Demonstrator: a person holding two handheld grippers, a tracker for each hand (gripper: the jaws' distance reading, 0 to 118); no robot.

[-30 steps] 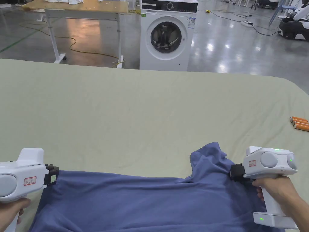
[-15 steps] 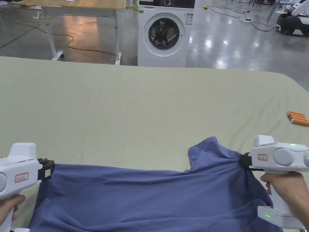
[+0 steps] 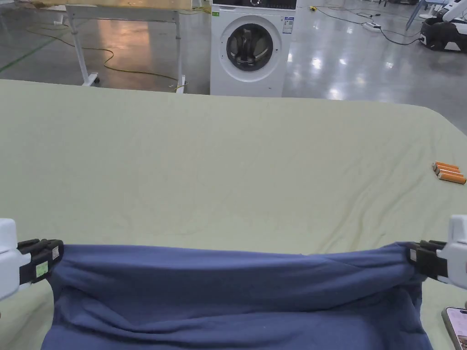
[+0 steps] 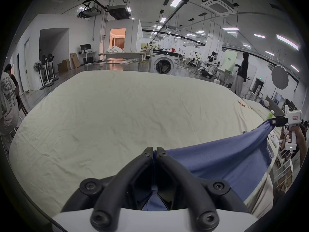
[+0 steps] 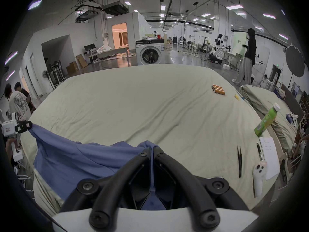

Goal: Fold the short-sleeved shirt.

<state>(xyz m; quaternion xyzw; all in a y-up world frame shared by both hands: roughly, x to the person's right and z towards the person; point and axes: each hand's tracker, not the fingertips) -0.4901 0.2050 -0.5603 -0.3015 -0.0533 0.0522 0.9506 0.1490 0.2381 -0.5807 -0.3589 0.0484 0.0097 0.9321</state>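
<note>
Pinching opposite corners of the blue shirt, left claw and right claw clamp fully closed.

The wide table covered with pale green wrinkled cloth carries the blue short-sleeved shirt at its near edge; far right of the shirt lie orange cylinders, perhaps batteries.

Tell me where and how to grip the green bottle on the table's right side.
Take the green bottle around its straight body, below the white cap, coming in level from the table's open middle. It appears to stand upright near the table edge, with a notepad and pen just in front, so a side approach probably suits better.
</note>
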